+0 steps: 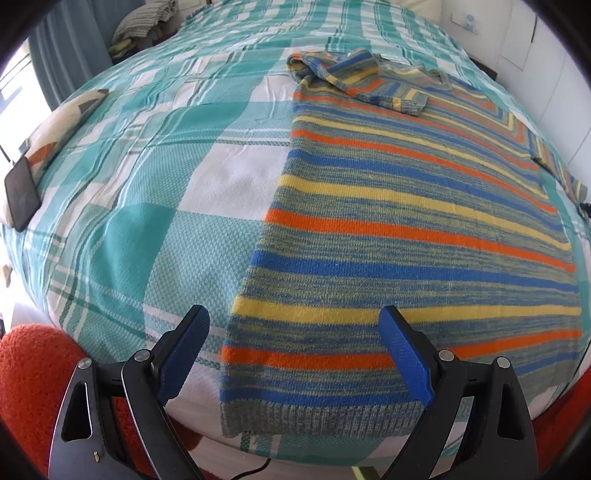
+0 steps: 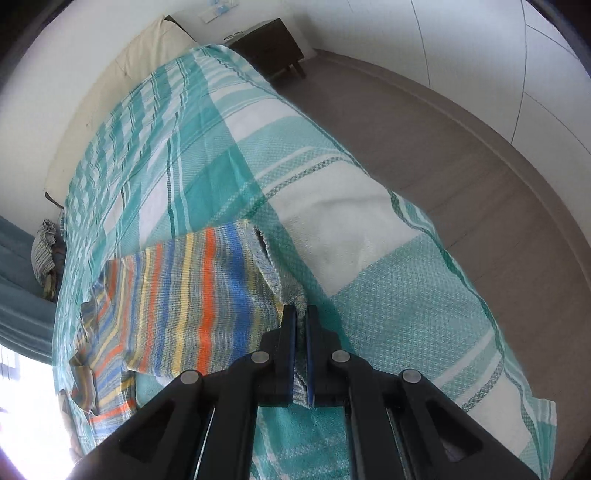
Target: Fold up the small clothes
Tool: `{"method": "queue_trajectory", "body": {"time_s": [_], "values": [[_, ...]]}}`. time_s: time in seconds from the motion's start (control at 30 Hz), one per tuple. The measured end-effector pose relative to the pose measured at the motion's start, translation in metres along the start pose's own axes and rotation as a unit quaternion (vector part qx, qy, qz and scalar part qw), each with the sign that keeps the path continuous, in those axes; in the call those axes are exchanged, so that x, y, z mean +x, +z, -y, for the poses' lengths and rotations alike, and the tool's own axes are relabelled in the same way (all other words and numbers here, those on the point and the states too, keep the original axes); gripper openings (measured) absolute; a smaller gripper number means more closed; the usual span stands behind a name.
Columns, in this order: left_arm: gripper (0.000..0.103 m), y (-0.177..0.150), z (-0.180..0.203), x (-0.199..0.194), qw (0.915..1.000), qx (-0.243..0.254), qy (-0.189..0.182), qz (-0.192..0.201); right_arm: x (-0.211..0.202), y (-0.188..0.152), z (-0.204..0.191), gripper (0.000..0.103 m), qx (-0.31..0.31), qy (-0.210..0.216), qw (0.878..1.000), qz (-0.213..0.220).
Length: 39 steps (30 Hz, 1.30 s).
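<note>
A striped knit sweater (image 1: pixel 406 221) in orange, blue, yellow and grey lies flat on the bed, with one sleeve folded across its far end. My left gripper (image 1: pixel 295 350) is open, just above the sweater's near ribbed hem at its left corner. In the right wrist view the sweater (image 2: pixel 184 306) is lifted at one edge. My right gripper (image 2: pixel 301 321) is shut on the sweater's ribbed hem, and holds it up off the bed.
The bed has a teal and white plaid cover (image 1: pixel 147 221). A black phone (image 1: pixel 22 199) lies on a pillow at the left. A pile of clothes (image 1: pixel 144 26) sits far left. A dark nightstand (image 2: pixel 269 48) stands by the wall. Bare floor (image 2: pixel 461 166) lies right of the bed.
</note>
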State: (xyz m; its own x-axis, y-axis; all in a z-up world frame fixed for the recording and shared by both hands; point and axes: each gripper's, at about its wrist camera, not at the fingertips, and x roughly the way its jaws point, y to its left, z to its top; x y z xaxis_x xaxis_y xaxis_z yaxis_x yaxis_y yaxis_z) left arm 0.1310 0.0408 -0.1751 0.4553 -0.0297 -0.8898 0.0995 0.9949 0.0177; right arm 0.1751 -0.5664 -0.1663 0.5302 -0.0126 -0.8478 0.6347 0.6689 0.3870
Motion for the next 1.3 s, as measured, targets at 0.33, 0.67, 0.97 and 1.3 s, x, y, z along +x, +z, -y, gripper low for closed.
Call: {"method": "queue_trajectory", "body": {"time_s": [0.33,0.67,0.97,1.3], "values": [[0.094,-0.003,0.0,-0.012,0.9995,0.023,0.016,0.013,0.0,-0.011,0.003,0.011,-0.049,-0.042,0.998,0.022],[0.094,0.007,0.01,-0.032,0.9993,0.036,0.003,0.007,-0.032,-0.036,-0.017,0.044,-0.142,0.013,0.988,0.051],[0.099,0.114,0.042,-0.12,0.9781,0.138,-0.098,0.121,-0.064,-0.105,-0.006,0.048,-0.109,0.0,0.991,0.082],[0.054,0.201,0.141,0.045,0.9539,0.291,-0.071,0.014,-0.108,-0.233,-0.063,0.049,-0.202,0.095,0.974,0.046]]}}
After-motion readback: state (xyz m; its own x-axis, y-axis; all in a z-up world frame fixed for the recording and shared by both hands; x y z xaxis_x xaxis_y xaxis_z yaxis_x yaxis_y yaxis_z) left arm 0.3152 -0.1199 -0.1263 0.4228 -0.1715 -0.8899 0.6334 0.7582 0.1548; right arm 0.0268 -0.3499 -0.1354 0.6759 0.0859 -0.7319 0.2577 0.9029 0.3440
